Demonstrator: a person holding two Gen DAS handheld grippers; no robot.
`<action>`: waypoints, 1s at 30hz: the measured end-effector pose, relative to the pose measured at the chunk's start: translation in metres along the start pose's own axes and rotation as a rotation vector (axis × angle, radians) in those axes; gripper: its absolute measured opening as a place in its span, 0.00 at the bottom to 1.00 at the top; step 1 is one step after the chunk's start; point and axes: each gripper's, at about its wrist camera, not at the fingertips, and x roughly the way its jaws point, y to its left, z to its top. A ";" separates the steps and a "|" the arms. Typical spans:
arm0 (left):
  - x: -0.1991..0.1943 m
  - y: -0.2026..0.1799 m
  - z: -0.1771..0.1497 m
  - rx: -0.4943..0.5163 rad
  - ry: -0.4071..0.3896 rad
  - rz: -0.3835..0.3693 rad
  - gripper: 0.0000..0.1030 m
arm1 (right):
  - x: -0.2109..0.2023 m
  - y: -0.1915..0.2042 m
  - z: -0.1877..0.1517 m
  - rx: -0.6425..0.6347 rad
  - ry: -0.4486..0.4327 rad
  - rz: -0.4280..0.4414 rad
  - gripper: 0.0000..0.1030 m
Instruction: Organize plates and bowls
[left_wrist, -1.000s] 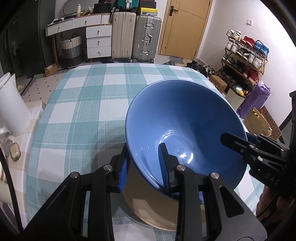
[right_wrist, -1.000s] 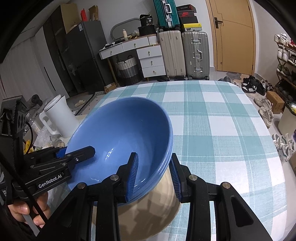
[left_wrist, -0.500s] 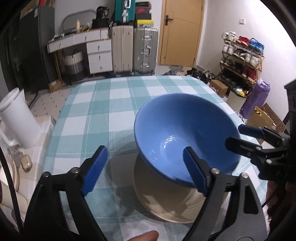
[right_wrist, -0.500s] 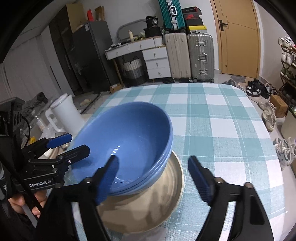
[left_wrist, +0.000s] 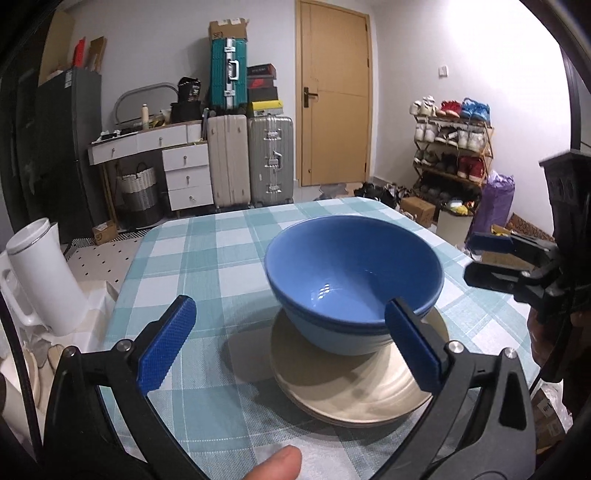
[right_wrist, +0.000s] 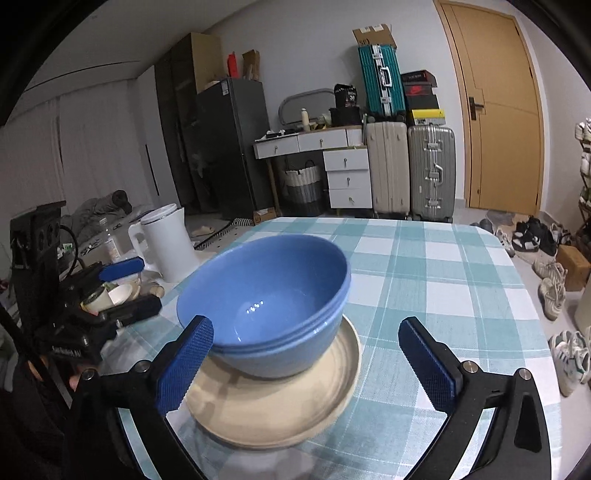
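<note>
The blue bowls (left_wrist: 352, 284) — two nested, judging by the doubled rim line — are sitting on the beige plates (left_wrist: 354, 384), which are resting on the checked desk (left_wrist: 207, 258), well short of its far edge. The left tongs (left_wrist: 291, 343) are opening, jaws spreading wide on the near side of the bowls with nothing between the pads. The right tongs (right_wrist: 306, 360) are likewise opening and gripping nothing, the bowls lying just beyond the left pad. Judgement: glazed ceramic, stiff, fairly heavy, slippery and liable to chip; any further hold is best taken across the bowl rim — wall pinched between the pads — or at the plate edge.
</note>
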 end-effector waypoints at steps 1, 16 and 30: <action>-0.002 0.001 -0.003 -0.006 -0.005 0.002 0.99 | -0.001 0.000 -0.004 -0.011 -0.010 0.005 0.99; 0.015 0.027 -0.043 -0.050 -0.024 -0.019 0.99 | -0.013 0.011 -0.039 -0.097 -0.135 0.031 0.99; 0.031 0.033 -0.064 -0.056 -0.070 -0.039 0.99 | -0.012 0.013 -0.060 -0.092 -0.165 0.041 0.99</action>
